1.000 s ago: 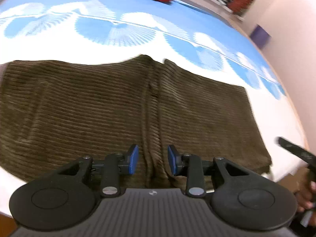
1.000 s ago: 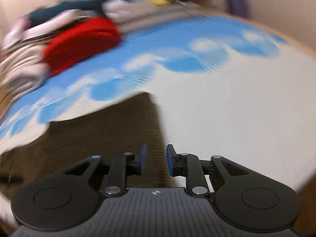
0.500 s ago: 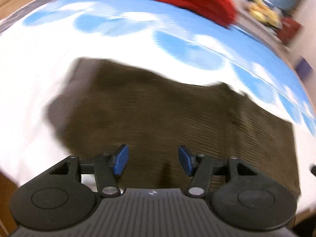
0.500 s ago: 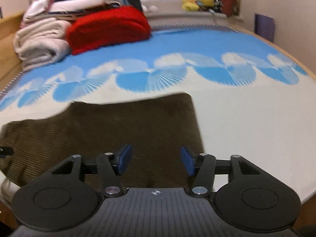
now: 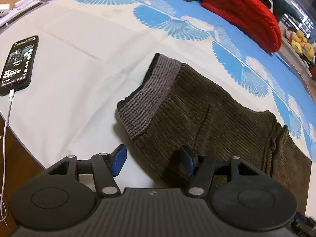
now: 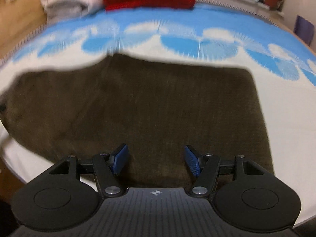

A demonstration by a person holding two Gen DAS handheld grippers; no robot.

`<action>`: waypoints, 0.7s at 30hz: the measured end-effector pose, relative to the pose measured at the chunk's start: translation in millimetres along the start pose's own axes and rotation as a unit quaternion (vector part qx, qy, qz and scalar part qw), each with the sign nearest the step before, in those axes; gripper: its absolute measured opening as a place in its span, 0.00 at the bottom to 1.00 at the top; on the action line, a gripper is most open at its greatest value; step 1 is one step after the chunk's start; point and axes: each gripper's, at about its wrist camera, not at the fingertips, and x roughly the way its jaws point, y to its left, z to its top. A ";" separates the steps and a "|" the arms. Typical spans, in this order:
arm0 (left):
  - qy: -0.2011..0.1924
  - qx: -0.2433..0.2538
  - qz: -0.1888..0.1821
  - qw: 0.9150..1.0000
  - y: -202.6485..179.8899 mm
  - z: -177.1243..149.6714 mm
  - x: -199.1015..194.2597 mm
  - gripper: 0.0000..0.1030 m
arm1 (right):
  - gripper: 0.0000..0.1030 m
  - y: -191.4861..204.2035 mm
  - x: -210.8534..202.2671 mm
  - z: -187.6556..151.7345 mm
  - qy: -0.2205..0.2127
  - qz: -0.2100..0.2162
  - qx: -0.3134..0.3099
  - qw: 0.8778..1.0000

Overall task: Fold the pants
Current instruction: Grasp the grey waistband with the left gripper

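- So your brown corduroy pants (image 5: 207, 118) lay folded once on the bed sheet (image 5: 69, 69).
- Your left gripper (image 5: 153, 159) and right gripper (image 6: 156, 161) had just opened, holding nothing.
- More folds were likely left.

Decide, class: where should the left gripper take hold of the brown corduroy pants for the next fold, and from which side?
Probably the near corner of the grey ribbed waistband on the pants, approached from the bare sheet side. That corner is slightly lifted, giving an edge to pinch. The left gripper, jaws just opened and empty, already straddles the near hem beside it.
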 end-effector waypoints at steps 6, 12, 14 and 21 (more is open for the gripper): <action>0.007 0.002 0.005 1.000 -3.4 3.2 14.0 0.65 | 0.64 -2.2 3.7 1.7 0.003 0.009 0.010 1.000; 0.012 -0.004 0.009 1.000 -4.1 5.2 22.3 0.68 | 0.64 -2.5 7.1 2.4 0.003 0.009 0.002 1.000; 0.014 -0.004 0.010 1.000 -4.1 5.8 24.5 0.68 | 0.64 -3.4 7.7 3.3 0.003 0.011 0.002 1.000; 0.020 -0.021 0.011 1.000 -0.7 10.6 35.1 0.76 | 0.65 -2.3 9.1 3.8 0.005 0.012 0.000 1.000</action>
